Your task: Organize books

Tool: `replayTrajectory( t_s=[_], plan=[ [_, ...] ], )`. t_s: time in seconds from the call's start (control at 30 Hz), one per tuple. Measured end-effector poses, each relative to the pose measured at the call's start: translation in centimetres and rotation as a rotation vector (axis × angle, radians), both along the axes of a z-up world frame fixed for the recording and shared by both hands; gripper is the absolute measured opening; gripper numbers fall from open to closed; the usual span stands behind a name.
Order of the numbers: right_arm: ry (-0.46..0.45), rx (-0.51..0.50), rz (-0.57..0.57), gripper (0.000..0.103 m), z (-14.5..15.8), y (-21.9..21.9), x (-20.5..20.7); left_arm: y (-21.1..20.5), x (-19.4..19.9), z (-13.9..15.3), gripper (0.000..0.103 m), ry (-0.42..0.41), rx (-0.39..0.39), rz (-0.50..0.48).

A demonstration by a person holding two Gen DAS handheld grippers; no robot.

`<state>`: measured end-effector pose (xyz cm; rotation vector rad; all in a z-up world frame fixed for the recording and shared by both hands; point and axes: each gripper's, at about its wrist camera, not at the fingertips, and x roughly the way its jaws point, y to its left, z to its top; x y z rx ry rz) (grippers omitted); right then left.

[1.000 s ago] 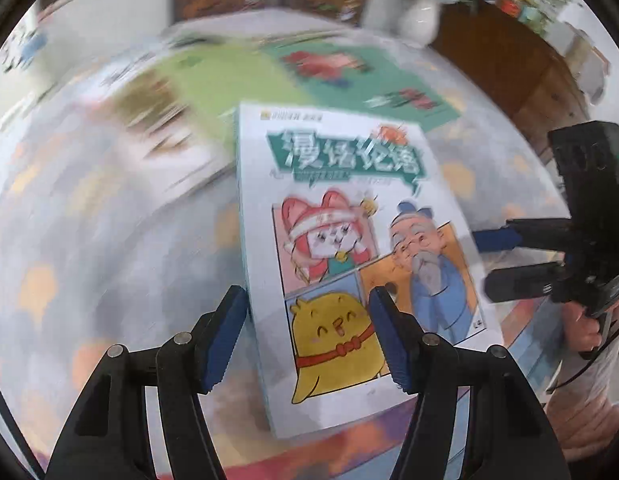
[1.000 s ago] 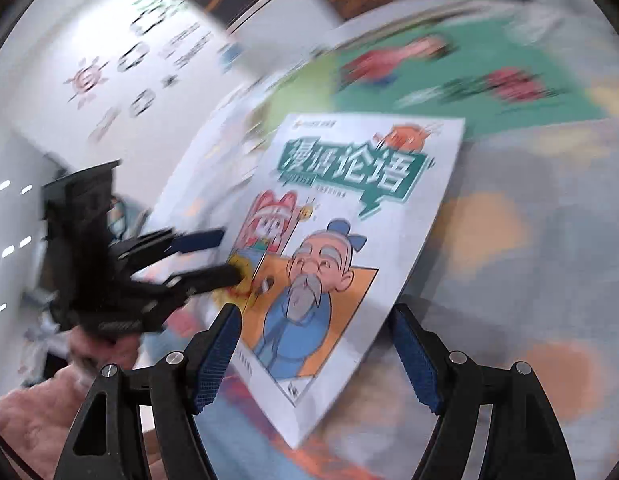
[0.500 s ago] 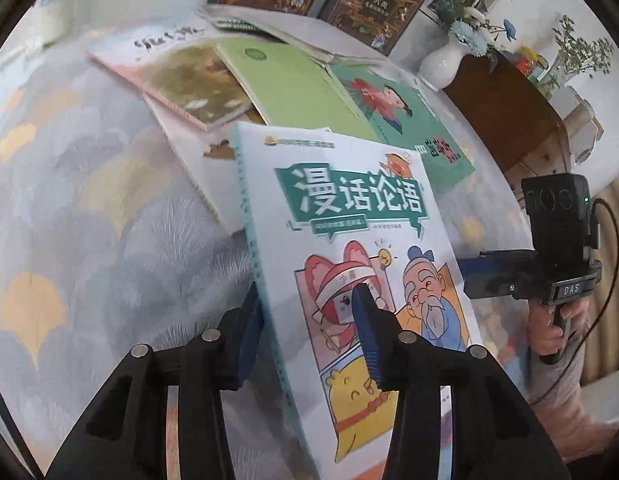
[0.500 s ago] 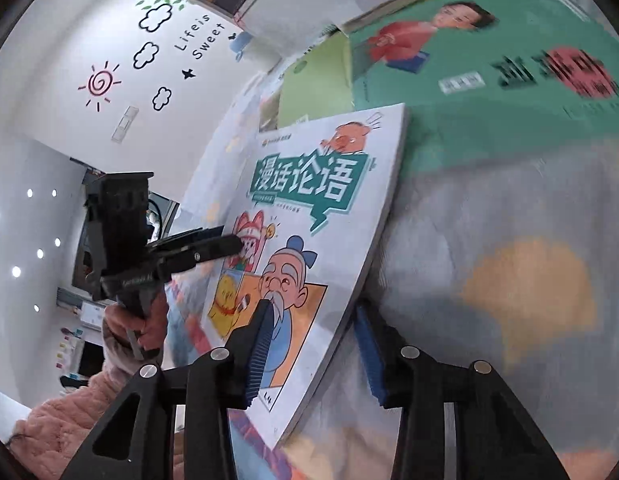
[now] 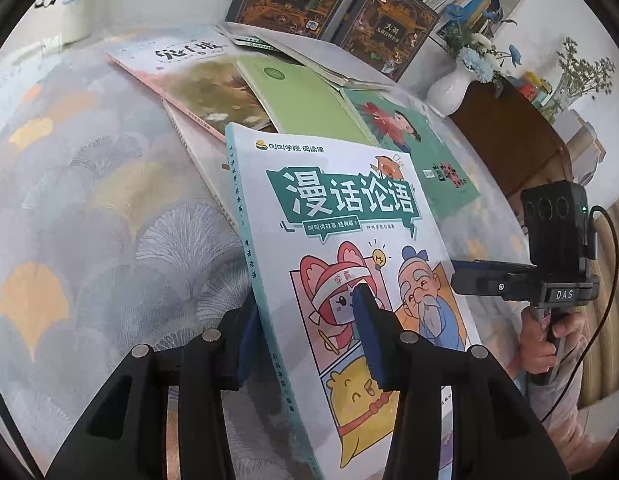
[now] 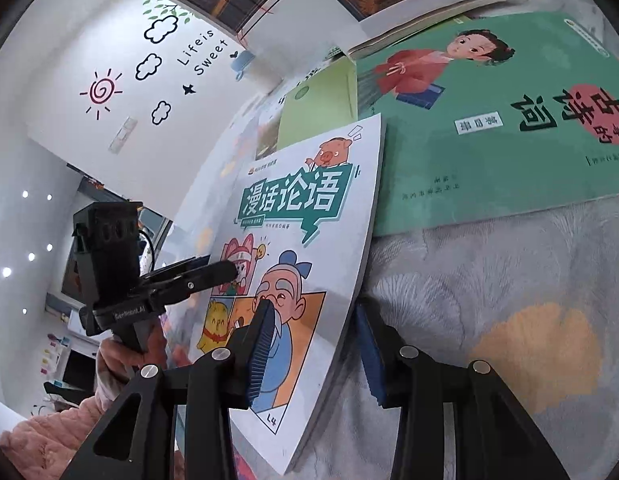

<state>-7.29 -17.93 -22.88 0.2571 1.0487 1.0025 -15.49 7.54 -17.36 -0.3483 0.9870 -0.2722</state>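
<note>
Both grippers have just closed on the white comic book (image 5: 349, 248): the left gripper (image 5: 309, 336) pinches its spine edge, the right gripper (image 6: 313, 344) its opposite edge. It tilts above the patterned tablecloth (image 5: 89, 220), partly overlapping the green book (image 6: 489, 128) and other scattered books (image 5: 213, 92).

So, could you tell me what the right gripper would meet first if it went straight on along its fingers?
Probably the green book lying flat beyond the white comic book that the right gripper clamps; depth is unclear.
</note>
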Motion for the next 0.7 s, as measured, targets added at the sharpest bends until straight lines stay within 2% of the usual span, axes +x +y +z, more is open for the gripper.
replayTrajectory(
  t_s=[0.03,0.13,0.3,0.47,0.57,0.63,0.7],
  plan=[
    [-0.016,-0.012,-0.004,0.038,0.1,0.2,-0.1,0.0,0.1,0.0,0.043,0.003,0.005,0.003],
    [-0.067,-0.072,-0.04,0.022,0.2,0.5,-0.4,0.2,0.1,0.1,0.044,0.014,0.013,0.012],
    [-0.059,-0.053,-0.051,0.02,0.0,0.1,-0.2,0.1,-0.7,0.7,0.043,0.035,0.085,0.047],
    [-0.131,-0.084,-0.049,0.023,0.4,0.5,-0.9,0.4,-0.4,0.5,0.042,0.058,0.053,0.056],
    [-0.176,-0.12,-0.056,0.023,1.1,1.0,-1.9,-0.1,-0.1,1.1,0.042,0.089,0.087,0.055],
    [-0.175,-0.102,-0.065,0.022,1.8,0.8,-2.3,-0.3,-0.2,1.8,0.042,0.079,0.094,0.046],
    [-0.184,-0.075,-0.073,0.017,3.0,0.4,-2.9,-0.2,-0.4,2.9,0.042,0.069,0.059,0.025]
  ],
)
